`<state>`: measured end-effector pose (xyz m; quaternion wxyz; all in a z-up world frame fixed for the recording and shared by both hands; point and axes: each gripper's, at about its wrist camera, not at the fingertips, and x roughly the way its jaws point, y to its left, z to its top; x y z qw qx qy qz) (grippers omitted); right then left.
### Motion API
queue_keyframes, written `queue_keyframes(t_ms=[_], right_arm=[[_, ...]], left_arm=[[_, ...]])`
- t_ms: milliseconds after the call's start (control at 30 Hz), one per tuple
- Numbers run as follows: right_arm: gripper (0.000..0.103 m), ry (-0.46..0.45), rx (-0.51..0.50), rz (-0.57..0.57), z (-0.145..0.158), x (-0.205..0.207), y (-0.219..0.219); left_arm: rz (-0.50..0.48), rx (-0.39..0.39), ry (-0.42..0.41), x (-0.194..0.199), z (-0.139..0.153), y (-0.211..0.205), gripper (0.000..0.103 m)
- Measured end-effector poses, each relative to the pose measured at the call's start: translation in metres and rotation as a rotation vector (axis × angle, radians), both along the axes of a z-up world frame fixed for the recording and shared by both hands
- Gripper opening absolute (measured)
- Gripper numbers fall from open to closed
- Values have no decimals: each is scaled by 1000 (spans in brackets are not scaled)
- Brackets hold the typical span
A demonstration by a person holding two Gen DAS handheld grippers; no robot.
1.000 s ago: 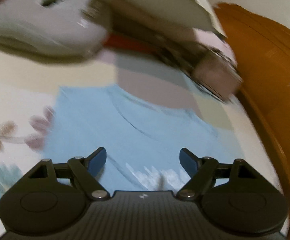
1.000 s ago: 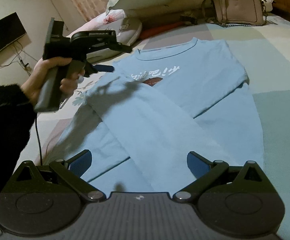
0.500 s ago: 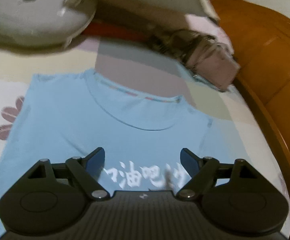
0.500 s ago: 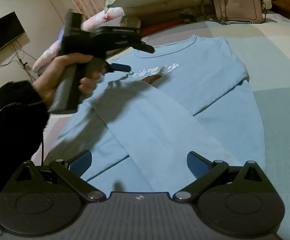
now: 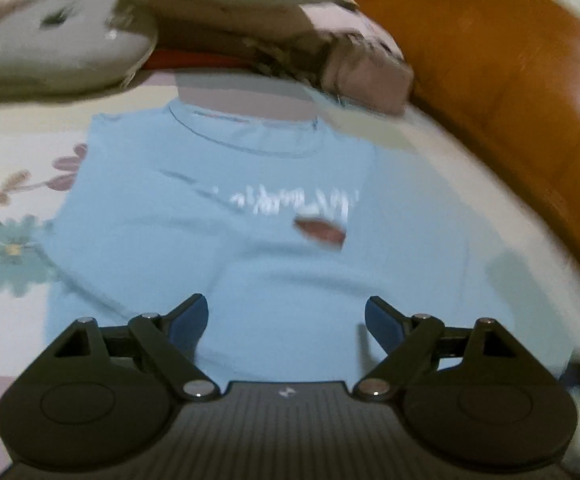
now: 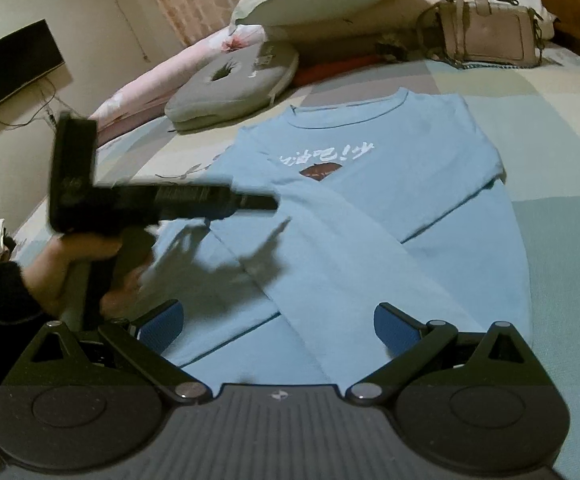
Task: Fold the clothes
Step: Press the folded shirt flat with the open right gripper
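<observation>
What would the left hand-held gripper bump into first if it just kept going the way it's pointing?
Probably the light blue sweatshirt on the bed. The left hand-held gripper, jaws opening with nothing between them, points down at its chest area below the white print. The blurred picture leaves exact depth unclear.

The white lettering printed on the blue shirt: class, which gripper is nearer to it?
Left. The left gripper, jaws opening and empty, hovers beside the white lettering. The right gripper, open, sits back over the folded sleeve near the hem.
</observation>
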<state>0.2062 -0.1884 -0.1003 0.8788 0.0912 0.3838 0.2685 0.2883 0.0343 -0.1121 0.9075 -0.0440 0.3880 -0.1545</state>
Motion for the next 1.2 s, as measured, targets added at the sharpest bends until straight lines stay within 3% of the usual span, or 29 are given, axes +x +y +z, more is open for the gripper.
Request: queue_keyframes(t_ms=[67, 200, 367, 433, 567, 633, 767, 933, 1033, 1133, 1200], right_arm=[[103, 0, -10, 5, -1, -1, 1], [103, -23, -57, 14, -4, -8, 1], [103, -32, -92, -8, -8, -12, -6], [103, -26, -91, -16, -10, -13, -11], [103, -23, -84, -24, -11, -13, -21], [103, -22, -80, -30, -11, -13, -25], [103, -18, -77, -47, -12, -12, -29], [103, -5, -79, -29, -14, -12, -28], [103, 14, -35, 29, -13, -14, -28], [103, 22, -23, 61, -11, -18, -26], [103, -2, -65, 52, -9, -22, -24]], left_arm=[[-15, 77, -38, -8, 9, -9, 86], [-71, 154, -178, -10, 19, -41, 88], [-172, 247, -146, -11, -5, -72, 88], [-172, 250, -171, -26, -10, -68, 89], [-165, 229, -136, -42, -8, -57, 90], [-187, 254, -137, -41, 1, -61, 90], [-206, 224, -198, -29, 7, -76, 90], [-261, 196, -115, -33, -12, -89, 92], [-250, 169, -59, -41, -7, -78, 92], [-268, 171, -33, -42, 7, -72, 92], [-239, 169, -83, -38, 12, -72, 92]])
